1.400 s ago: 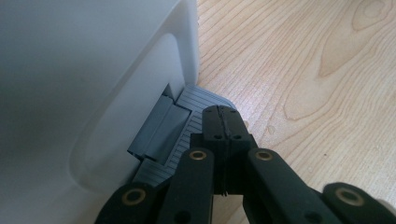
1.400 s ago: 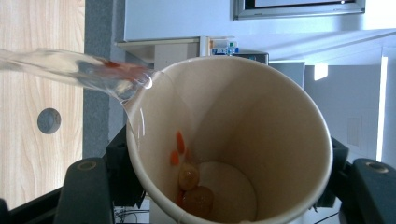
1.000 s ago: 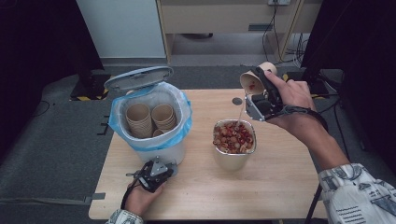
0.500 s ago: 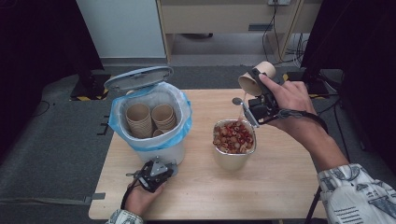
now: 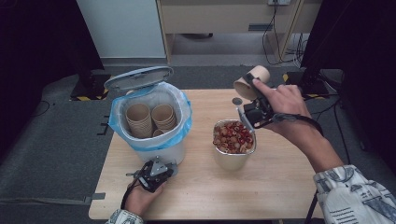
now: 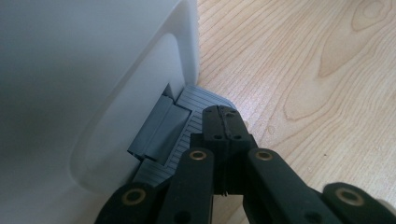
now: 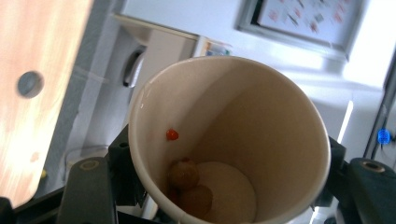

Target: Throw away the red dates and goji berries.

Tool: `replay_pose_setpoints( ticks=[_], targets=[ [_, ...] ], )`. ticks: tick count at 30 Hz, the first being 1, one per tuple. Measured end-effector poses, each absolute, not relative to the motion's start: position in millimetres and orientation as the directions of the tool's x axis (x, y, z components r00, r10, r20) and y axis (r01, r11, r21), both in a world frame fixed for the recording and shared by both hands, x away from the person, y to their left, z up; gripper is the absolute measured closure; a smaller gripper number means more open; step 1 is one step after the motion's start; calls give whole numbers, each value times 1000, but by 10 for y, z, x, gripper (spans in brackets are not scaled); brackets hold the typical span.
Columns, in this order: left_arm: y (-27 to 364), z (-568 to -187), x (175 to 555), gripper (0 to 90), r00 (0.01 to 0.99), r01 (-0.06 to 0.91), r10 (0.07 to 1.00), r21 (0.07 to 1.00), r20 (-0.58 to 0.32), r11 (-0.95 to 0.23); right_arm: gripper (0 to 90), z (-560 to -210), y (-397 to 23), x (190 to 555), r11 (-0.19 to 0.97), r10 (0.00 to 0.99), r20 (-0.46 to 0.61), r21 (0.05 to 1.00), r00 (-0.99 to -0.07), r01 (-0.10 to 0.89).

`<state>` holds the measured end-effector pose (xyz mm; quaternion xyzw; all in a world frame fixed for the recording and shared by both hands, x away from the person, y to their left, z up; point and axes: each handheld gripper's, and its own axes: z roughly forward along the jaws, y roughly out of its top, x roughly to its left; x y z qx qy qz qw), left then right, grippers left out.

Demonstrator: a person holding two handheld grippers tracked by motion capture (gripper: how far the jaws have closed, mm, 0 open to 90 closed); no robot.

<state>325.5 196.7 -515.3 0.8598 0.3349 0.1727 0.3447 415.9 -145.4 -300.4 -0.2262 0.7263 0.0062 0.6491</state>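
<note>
A brown paper cup (image 5: 258,74) is tilted on its side above the table's far right, with my right gripper (image 5: 252,93) shut on it. In the right gripper view the cup (image 7: 261,121) holds two brown pieces (image 7: 187,179) and a red speck, between my right gripper's (image 7: 226,186) jaws. Below the cup stands a metal container (image 5: 233,158) full of red and brown food (image 5: 233,136). My left gripper (image 5: 159,168) rests shut at the front of the white bin (image 5: 154,144). Its closed tips (image 6: 224,121) press on the bin's grey pedal (image 6: 182,121).
The bin has a blue liner (image 5: 187,112), a raised lid (image 5: 138,77) and several stacked paper cups (image 5: 138,116) inside. A small grey disc (image 5: 237,101) lies on the wooden table (image 5: 280,186) near the cup. Dark floor and cables surround the table.
My right hand has shifted slightly with the cup, staying above the container's far side. The left gripper has stayed on the pedal with the lid up.
</note>
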Motion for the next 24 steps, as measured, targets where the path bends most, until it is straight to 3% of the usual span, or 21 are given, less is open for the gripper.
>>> replay_pose_setpoints(
  ticks=[6, 12, 17, 24],
  targets=[
    [1963, -5153, 3252, 899, 716, 456, 695, 708, 69, -540, 328, -2748, -1497, 4135, 911, -281, -960, -268, 3, -313],
    [1967, -5153, 3255, 899, 717, 455, 694, 708, 68, -540, 328, -3189, -1352, 4172, 864, -399, -915, -354, -57, -359],
    [1965, -5153, 3254, 899, 716, 456, 695, 708, 68, -539, 328, -3013, -1455, 4155, 887, -354, -934, -324, -36, -330],
    [1966, -5153, 3254, 899, 716, 456, 695, 709, 67, -538, 326, -3189, -1496, 4206, 893, -349, -933, -303, -87, -331]
  ],
)
